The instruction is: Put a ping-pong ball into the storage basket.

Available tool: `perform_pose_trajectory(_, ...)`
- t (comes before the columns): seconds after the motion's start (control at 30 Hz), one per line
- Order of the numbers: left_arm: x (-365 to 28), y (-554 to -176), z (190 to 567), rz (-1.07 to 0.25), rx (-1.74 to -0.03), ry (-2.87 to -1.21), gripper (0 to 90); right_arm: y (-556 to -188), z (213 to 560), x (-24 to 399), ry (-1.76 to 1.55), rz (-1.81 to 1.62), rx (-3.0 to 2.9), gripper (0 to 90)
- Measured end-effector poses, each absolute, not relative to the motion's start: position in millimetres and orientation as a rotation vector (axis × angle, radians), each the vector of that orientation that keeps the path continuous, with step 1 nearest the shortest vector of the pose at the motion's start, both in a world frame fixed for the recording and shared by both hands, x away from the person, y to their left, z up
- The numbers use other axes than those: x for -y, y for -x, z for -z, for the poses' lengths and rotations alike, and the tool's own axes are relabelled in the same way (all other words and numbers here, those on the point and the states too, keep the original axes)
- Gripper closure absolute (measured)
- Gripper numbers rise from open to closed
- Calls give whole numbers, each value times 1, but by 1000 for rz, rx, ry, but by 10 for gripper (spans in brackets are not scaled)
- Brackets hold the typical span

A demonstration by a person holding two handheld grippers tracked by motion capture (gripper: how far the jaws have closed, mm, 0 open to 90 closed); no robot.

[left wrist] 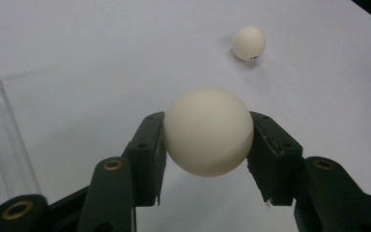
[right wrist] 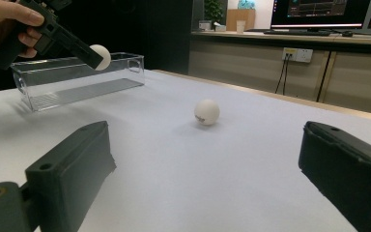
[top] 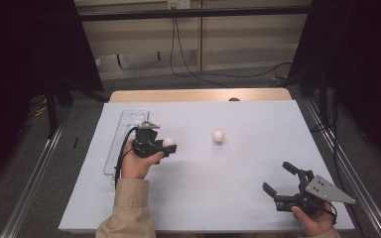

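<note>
The held ball [left wrist: 206, 130] is a small, smooth, matte sphere, cream-white and unmarked on the side that faces the left gripper view. The left gripper [top: 167, 145] has its 2 black fingers [left wrist: 147, 154] clenched on it, 1 pad pressed to each side at about the ball's widest part, so it hangs clear above the white tabletop [top: 228, 188]. In the high view it sits just right of the clear plastic tray [top: 124, 124], a long narrow box with see-through walls. A 2nd ball [top: 219, 136] of the same size and colour rests on the tabletop well apart from the held one, toward the middle, with a small dark mark low on its side. The right gripper [top: 282, 178], near the front right corner, has its fingers [right wrist: 72, 174] spread wide with nothing between them.
</note>
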State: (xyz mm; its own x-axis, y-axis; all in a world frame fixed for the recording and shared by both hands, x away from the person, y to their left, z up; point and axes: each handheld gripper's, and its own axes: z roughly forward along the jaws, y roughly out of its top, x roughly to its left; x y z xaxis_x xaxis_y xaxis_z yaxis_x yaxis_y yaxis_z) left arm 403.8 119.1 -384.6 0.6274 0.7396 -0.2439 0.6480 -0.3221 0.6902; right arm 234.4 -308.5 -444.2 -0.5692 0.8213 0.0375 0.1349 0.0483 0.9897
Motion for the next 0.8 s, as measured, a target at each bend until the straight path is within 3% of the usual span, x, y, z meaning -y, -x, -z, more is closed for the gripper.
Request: perform_pose_trajectory(0.8,-133,-403,380,-169,-1122,-2053,510,-234,444,308,-960,-1566,-1769,43)
